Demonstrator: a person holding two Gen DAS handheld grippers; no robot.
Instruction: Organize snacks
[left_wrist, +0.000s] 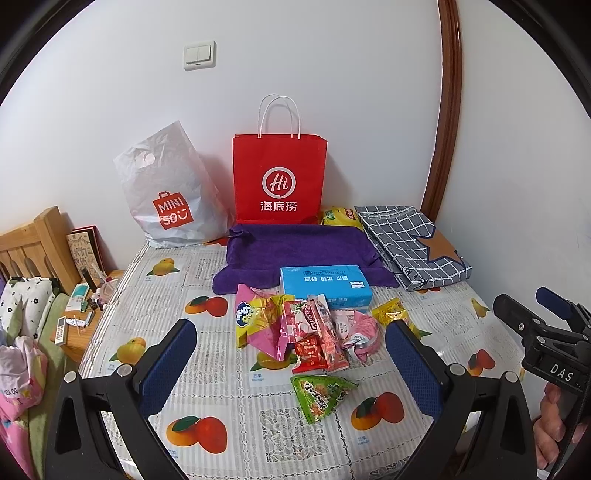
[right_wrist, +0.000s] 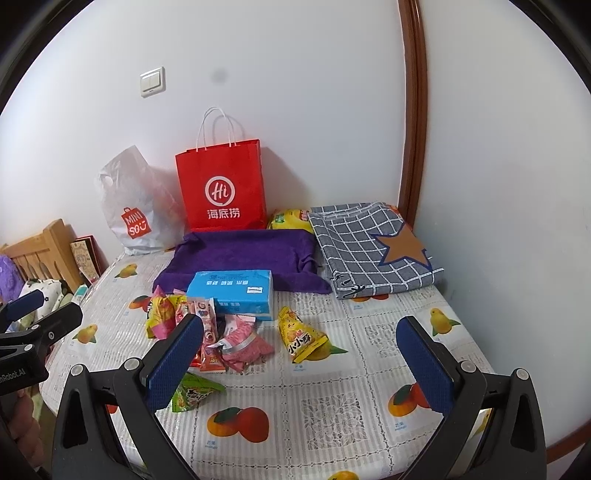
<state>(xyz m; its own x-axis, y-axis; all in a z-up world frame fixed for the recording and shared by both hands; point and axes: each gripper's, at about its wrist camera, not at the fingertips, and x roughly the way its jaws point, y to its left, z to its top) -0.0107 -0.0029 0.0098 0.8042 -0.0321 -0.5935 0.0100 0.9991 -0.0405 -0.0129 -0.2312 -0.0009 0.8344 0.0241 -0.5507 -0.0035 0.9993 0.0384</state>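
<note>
Nearest: left tongs (left_wrist: 291, 354) released, blue pads spread wide, hovering above the worktop (left_wrist: 295, 435) with its fruit-print cloth, gripping nothing. Right tongs (right_wrist: 299, 354) likewise released and bare, held over the worktop's right half; also visible at the right edge of the left wrist view, gripped by a hand (left_wrist: 554, 424).

Just ahead, between the left pads: green snack packet (left_wrist: 319, 397) lying flat, alone, slightly nearer than the rest. Beyond it, heap of snack packets (left_wrist: 306, 332) in pink, red and yellow, overlapping one another near the worktop's middle. Right of the heap and apart from it, yellow snack packet (right_wrist: 301, 338) lying by itself on a printed mango.

Behind the heap and touching it, blue tissue box (left_wrist: 325, 288), resting partly on the front edge of a purple towel (left_wrist: 295, 247). Right of the towel, folded grey checked cloth (right_wrist: 369, 247) with a brown star patch. Between cloth and towel at the back, a yellow bag (right_wrist: 288, 219), partly hidden.

Farthest, against the wall: red paper bag (left_wrist: 279, 177) standing upright with white handles, and left of it a white plastic Miniso bag (left_wrist: 170, 195), slumped.
</note>
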